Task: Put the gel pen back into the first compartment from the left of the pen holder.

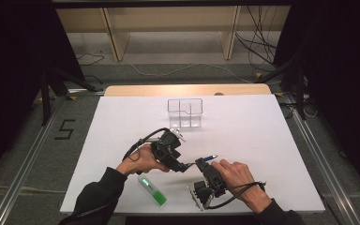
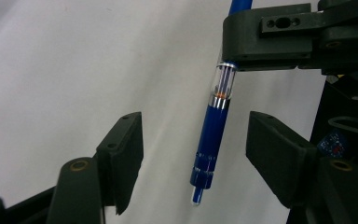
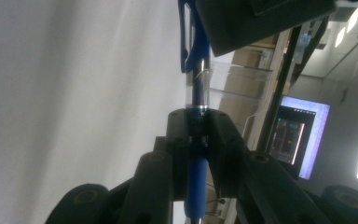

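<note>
Left gripper [image 2: 193, 140] jaws apart w/ blue pen [image 2: 214, 135] standing between them, untouched, long axis running along the gap; right gripper [image 3: 199, 130] clamped on pen's far end

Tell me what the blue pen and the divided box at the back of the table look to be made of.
Blue pen: glossy blue plastic, it seems, with a clear section and silvery rings, possibly metal. Divided box: clear, hard plastic, probably acrylic, since the white table shows through its walls.
</note>
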Motion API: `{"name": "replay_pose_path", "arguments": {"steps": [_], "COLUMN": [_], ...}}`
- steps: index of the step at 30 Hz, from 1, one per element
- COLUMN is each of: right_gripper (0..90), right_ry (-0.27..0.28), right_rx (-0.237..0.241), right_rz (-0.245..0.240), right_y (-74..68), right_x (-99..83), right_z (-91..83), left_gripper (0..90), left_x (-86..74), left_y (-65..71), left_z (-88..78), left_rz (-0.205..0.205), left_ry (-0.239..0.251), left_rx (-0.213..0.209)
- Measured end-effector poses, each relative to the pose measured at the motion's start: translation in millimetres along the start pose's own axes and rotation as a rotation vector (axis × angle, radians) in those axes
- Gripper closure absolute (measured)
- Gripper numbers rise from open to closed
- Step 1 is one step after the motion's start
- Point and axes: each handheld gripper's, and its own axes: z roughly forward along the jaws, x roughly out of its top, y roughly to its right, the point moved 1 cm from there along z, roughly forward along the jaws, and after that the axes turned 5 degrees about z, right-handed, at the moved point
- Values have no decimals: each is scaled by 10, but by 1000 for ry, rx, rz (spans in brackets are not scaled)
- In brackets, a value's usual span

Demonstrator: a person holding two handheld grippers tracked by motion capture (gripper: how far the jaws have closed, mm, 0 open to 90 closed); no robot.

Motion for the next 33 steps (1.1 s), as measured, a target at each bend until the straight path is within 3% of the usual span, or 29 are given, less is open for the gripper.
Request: {"name": "replay_pose_path", "arguments": {"steps": [21, 33], "right_gripper": [802, 802], "right_ry": [8, 18], "right_rx": [-47, -54], "right_rz": [-71, -96], "right_y": [-49, -66], "right_x": [67, 80], "right_z": [-1, -6], "left_gripper": [560, 660], "left_x": [59, 88], "left_y": [19, 33], "left_z": [111, 174], "left_rz": [67, 69], "left_ry": [-67, -76], "left_rx": [-46, -75]}}
